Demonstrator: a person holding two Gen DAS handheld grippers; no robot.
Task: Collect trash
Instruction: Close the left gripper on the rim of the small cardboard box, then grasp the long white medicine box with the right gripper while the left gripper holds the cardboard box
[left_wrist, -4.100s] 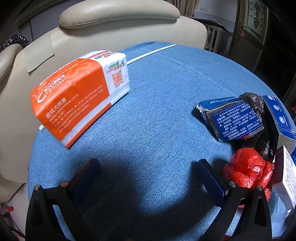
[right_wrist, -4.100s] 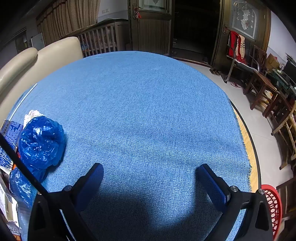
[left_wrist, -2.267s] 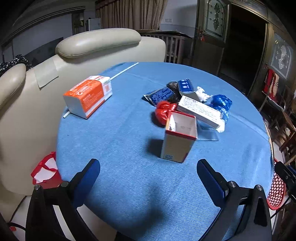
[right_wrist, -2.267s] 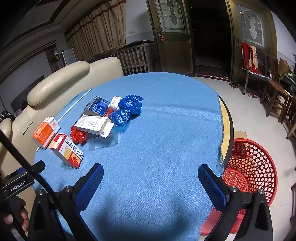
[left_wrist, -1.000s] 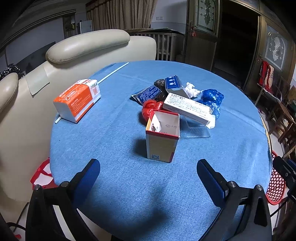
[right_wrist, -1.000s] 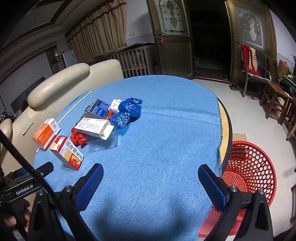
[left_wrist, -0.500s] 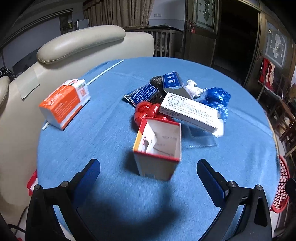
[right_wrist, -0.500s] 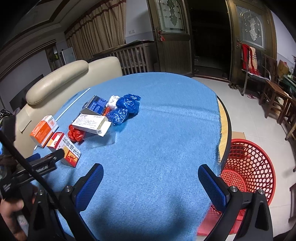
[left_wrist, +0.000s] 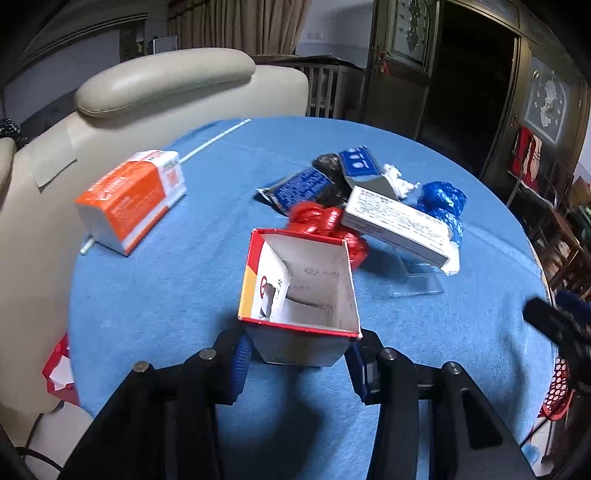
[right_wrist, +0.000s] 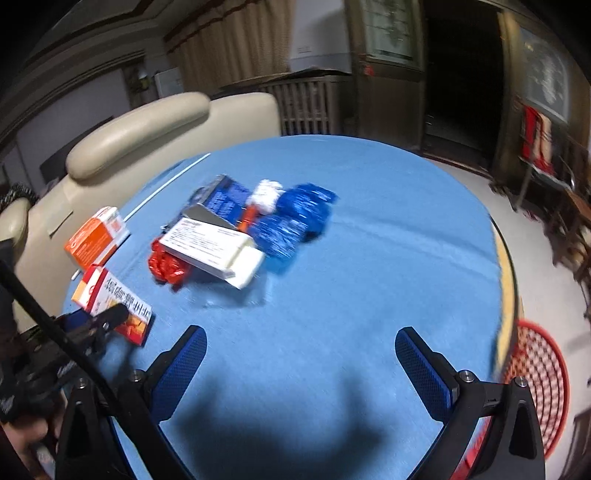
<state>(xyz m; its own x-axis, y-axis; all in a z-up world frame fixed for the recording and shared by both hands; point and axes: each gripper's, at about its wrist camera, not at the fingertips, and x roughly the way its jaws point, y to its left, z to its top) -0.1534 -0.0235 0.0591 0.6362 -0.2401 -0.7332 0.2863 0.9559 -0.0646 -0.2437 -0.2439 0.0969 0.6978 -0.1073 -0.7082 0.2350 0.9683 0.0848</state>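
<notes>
Left wrist view: the left gripper (left_wrist: 297, 360), low in the frame, has just been closing on an open red-and-white carton (left_wrist: 301, 295) standing upright on the round table's blue cloth (left_wrist: 184, 280). Both blue pads flank the base of the carton and appear to press its sides. Behind it, at the centre of the frame, lies a heap of trash: a crumpled red bag (left_wrist: 325, 229), a long white box (left_wrist: 399, 225) tilted across it, a blue foil packet (left_wrist: 295, 190), a black bag (left_wrist: 327, 166), a blue box (left_wrist: 360, 166), a white wad (left_wrist: 397, 184) and a crumpled blue bag (left_wrist: 441, 203). An orange-and-white pack (left_wrist: 129, 201) sits apart at centre left, near a thin white stick (left_wrist: 216, 138). A cream sofa (left_wrist: 159, 92) fills the upper left.

Right wrist view, blurred: the right gripper (right_wrist: 299, 363) hangs over bare cloth at the bottom of the frame, jaws spread wide with nothing between them. The carton shows at lower left, caught by the tip of the other gripper. A red mesh basket (right_wrist: 539, 373) stands on the floor at lower right, beyond the table's edge.
</notes>
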